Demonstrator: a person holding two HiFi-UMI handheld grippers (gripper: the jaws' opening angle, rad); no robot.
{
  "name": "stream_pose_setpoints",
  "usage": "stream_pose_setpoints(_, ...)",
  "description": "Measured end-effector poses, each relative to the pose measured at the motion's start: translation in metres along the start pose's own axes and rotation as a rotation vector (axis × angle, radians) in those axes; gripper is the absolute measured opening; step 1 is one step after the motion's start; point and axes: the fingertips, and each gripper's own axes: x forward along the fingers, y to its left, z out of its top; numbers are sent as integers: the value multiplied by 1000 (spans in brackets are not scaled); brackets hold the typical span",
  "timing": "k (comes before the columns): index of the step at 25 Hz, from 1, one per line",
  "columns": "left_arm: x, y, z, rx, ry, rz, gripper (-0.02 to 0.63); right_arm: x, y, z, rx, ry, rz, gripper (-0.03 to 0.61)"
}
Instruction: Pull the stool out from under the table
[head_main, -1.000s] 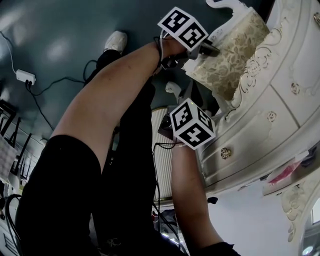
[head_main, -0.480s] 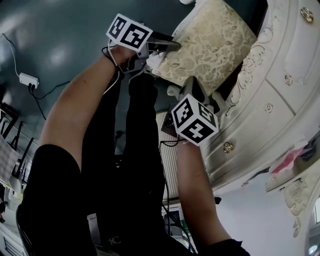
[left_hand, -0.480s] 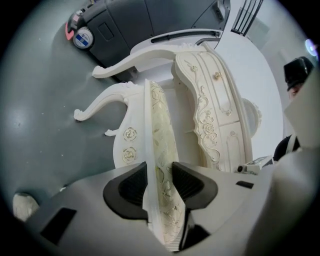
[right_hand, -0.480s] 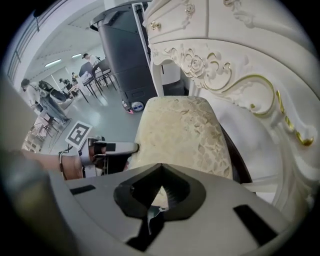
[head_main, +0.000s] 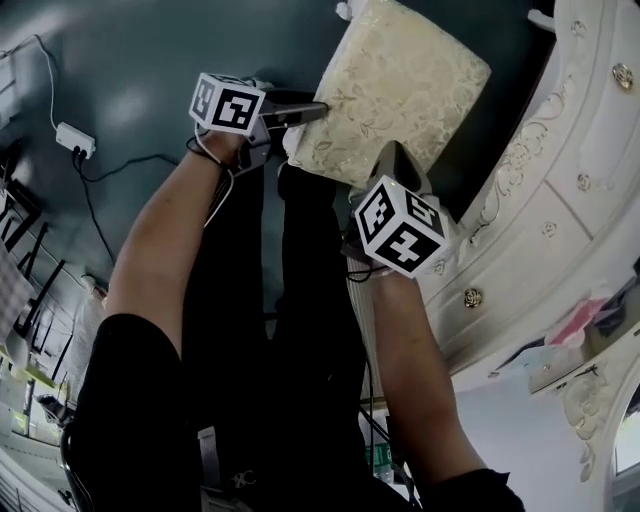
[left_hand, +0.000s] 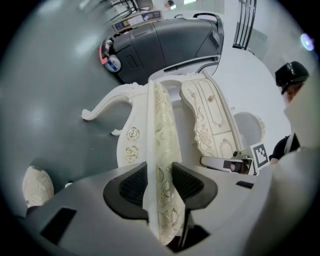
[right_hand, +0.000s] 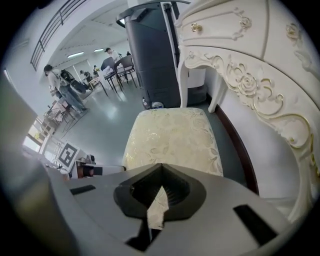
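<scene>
This is a large open indoor hall, more workspace than home. It has a glossy grey floor (head_main: 120, 80), an upper-level railing (right_hand: 59, 22) and ceiling strip lights (right_hand: 75, 54). People (right_hand: 111, 56) sit at distant chairs (right_hand: 125, 65). A power strip (head_main: 75, 138) lies loose, and an ornate white dressing table (right_hand: 240, 75) stands beside a dark column (right_hand: 152, 55).

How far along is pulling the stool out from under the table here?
Done: the stool seat sits mostly out in front of the table. In hand: the left tongs and right tongs are each clamped on the seat's fabric edge. Left: perhaps a little more clearance, then letting go.
</scene>
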Motion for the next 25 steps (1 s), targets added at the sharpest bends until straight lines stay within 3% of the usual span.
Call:
stream_pose_setpoints(6, -39, 11, -20, -38, -99, 59, 161, 0, 17, 1, -63, 3, 35, 6)
stream_pose_setpoints(12, -54, 9, -30, -18, -90, 117, 170, -2, 20, -2, -94, 19, 50, 6)
stream_pose_setpoints(16, -72, 6, -23, 79, -80, 270, 172, -9, 23, 5, -93, 17, 54, 6)
stream_pose_setpoints(18, -88, 3, -15, 129, -73, 399, 155, -15, 25, 10, -95, 9, 55, 6)
stream_pose_setpoints(19, -97, 1, -13, 164, -48, 486, 3, -17, 26, 13, -95, 8, 56, 6)
stream_pose_setpoints(22, -111, -15, -3, 281, 27, 690, 3, -22, 34, 22, -108, 21, 73, 6)
stream_pose_setpoints(25, -106, -52, 12, 326, 24, 745, 3, -38, 42, 31, -161, 31, 93, 6)
